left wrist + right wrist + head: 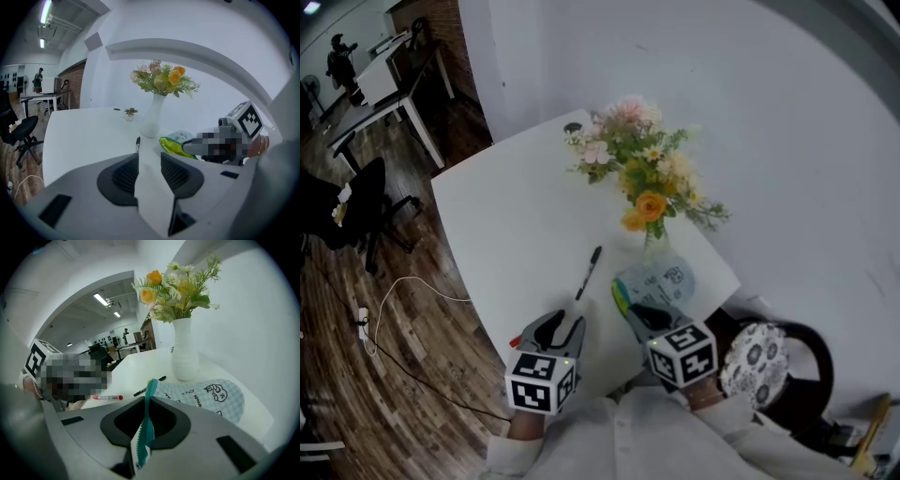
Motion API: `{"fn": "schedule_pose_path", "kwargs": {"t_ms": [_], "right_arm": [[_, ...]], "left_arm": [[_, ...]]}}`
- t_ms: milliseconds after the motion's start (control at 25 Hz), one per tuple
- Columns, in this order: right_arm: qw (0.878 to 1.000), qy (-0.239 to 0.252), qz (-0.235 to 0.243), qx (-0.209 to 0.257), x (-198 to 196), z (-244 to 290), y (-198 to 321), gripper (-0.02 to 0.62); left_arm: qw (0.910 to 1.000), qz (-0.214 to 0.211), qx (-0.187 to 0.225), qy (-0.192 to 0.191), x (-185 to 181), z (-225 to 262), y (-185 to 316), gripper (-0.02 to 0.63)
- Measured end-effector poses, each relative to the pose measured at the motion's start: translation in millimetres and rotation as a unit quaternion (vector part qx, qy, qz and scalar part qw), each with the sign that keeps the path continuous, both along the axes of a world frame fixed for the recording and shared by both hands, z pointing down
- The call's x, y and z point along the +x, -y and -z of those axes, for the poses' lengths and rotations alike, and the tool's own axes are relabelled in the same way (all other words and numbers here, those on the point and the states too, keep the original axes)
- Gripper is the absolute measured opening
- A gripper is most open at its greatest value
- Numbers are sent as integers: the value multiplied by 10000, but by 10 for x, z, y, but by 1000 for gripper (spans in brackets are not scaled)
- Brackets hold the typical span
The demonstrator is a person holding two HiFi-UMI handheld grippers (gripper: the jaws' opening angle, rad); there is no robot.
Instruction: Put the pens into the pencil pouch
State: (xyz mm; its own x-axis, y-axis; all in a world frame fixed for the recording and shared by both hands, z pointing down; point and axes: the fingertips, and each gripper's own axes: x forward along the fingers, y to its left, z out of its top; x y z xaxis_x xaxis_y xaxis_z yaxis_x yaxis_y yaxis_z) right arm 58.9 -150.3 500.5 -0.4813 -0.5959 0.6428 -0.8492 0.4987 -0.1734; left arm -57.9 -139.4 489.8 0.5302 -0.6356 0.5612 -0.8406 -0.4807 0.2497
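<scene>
Pencil pouch (667,279) lies at the near right of the white counter (506,225) in the head view, just in front of the vase (654,242) of flowers (642,169), and your right gripper (639,314) is at its near end. The black pen (587,273) lies just left of the pouch with its long axis running near to far. Its near end is a little beyond your left gripper (558,323), which is the closer hand. In the left gripper view your jaws stand spread with only bare counter between them, and the black pen is ahead, slightly left, pointing almost straight away from you. In the right gripper view the jaws pinch the pouch's teal zipper edge and hold it raised. The inside of the pouch is hidden, so you cannot tell what it holds. A red-capped pen (107,398) lies crosswise to the left, near your other gripper. Your left hand looks best placed for the pick.
</scene>
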Motion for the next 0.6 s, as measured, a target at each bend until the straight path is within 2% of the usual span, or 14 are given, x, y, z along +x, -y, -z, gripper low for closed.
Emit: {"fn": "schedule_pose_path", "kwargs": {"t_ms": [600], "right_arm": [[9969,734,-68,287,-147,545,-27,32]], "left_arm": [[9991,-300,307,-22,120,224,-55,129]]}}
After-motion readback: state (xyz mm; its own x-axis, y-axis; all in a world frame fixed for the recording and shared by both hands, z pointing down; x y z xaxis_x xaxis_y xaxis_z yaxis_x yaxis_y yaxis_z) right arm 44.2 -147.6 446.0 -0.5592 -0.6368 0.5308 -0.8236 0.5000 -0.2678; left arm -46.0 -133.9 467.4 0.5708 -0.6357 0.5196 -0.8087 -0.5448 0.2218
